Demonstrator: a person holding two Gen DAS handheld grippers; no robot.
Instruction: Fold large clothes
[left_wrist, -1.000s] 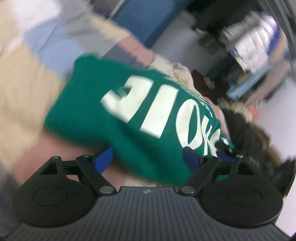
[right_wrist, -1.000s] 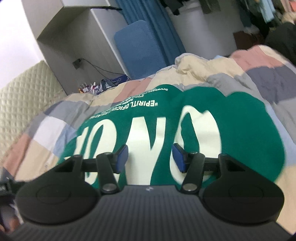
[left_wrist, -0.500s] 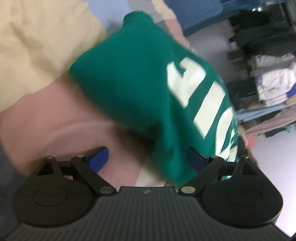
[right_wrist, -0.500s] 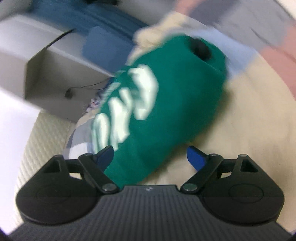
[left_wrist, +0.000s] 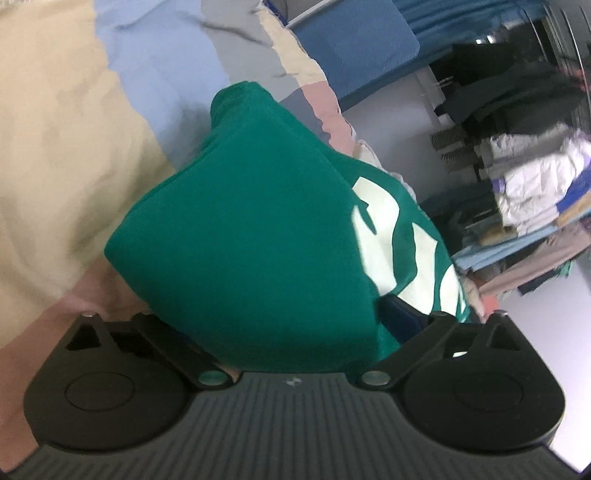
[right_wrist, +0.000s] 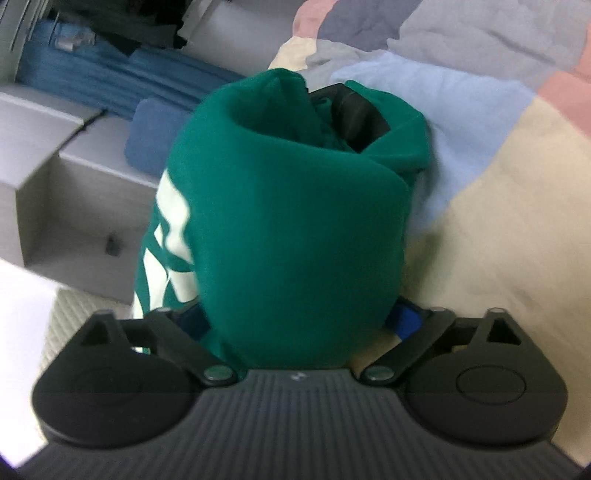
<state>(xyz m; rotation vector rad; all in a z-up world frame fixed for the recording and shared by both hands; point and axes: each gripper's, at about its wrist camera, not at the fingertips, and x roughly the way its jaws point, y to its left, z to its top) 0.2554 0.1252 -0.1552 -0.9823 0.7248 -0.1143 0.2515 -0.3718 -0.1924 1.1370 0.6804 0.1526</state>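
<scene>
Sweatshirt (left_wrist: 258, 236) now bunched between both jaws.

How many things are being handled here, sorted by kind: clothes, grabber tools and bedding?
Green sweatshirt: 1, bundled, with white lettering
Grippers: 2, the left gripper and the right gripper, each with the sweatshirt between its fingers
Patchwork quilt: 1, under the sweatshirt
Total: 4
</scene>
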